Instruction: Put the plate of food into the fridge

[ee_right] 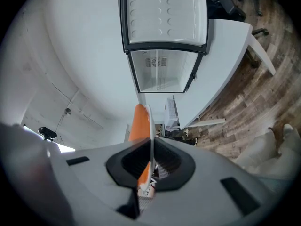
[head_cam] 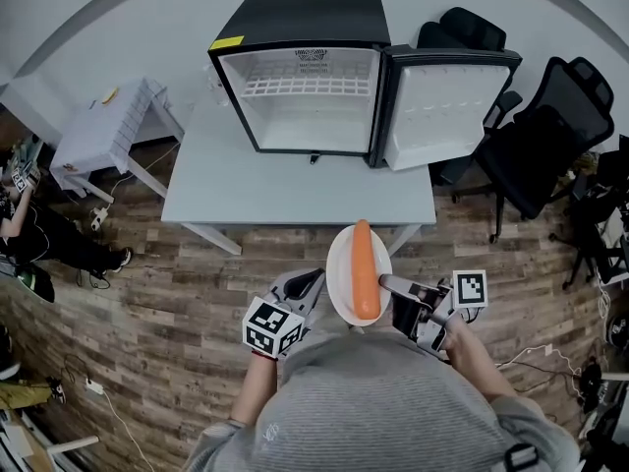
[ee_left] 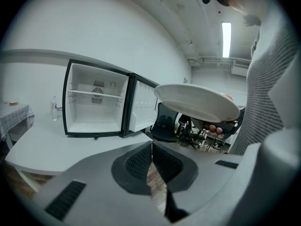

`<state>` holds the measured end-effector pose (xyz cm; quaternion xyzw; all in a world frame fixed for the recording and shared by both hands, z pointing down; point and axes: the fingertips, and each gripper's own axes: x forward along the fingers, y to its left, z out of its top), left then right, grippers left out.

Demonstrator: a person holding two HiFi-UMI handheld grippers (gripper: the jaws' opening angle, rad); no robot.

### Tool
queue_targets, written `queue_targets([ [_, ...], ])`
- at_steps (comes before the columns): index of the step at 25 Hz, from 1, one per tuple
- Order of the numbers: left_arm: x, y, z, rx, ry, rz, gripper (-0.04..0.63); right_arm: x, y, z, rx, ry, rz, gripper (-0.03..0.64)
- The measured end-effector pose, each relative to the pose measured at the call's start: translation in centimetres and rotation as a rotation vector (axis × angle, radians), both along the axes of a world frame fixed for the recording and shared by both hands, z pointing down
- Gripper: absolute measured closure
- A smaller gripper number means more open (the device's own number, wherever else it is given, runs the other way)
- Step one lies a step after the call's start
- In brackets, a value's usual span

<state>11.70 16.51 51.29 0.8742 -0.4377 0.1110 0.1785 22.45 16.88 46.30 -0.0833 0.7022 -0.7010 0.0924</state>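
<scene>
A white oval plate (head_cam: pixel 343 264) carries a long orange carrot (head_cam: pixel 365 268) and hangs in front of me, just short of the grey table (head_cam: pixel 226 190). My right gripper (head_cam: pixel 385 283) is shut on the plate's right rim. In the right gripper view the plate (ee_right: pixel 149 126) shows edge-on between the jaws, with the carrot (ee_right: pixel 139 124) beside it. My left gripper (head_cam: pixel 313 281) sits by the plate's left edge, shut with nothing in it (ee_left: pixel 152 149). It sees the plate (ee_left: pixel 197 101) from below. The small black fridge (head_cam: pixel 300 77) stands on the table, door (head_cam: pixel 442 106) swung open to the right, white inside bare.
Black office chairs (head_cam: pixel 545 131) crowd the right of the table. A small white side table (head_cam: pixel 108 131) stands at the left, and a person (head_cam: pixel 39 229) sits on the wooden floor (head_cam: pixel 147 303). A water bottle (ee_left: pixel 54 109) stands left of the fridge.
</scene>
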Motion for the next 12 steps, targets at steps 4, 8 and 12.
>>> queue_targets([
  [4,-1.0,-0.6,0.3,-0.004,-0.001,-0.026,0.583,-0.8,-0.7,-0.2,-0.003,-0.015,-0.016,0.589],
  [8,-3.0,-2.4,0.2,0.006,0.010,-0.050,0.583,-2.1,-2.5,-0.2,-0.003,-0.017,-0.016,0.589],
  [12,-5.3,-5.1,0.3,0.015,0.013,-0.042,0.583,-4.1,-4.7,-0.3,0.003,-0.027,0.000,0.589],
])
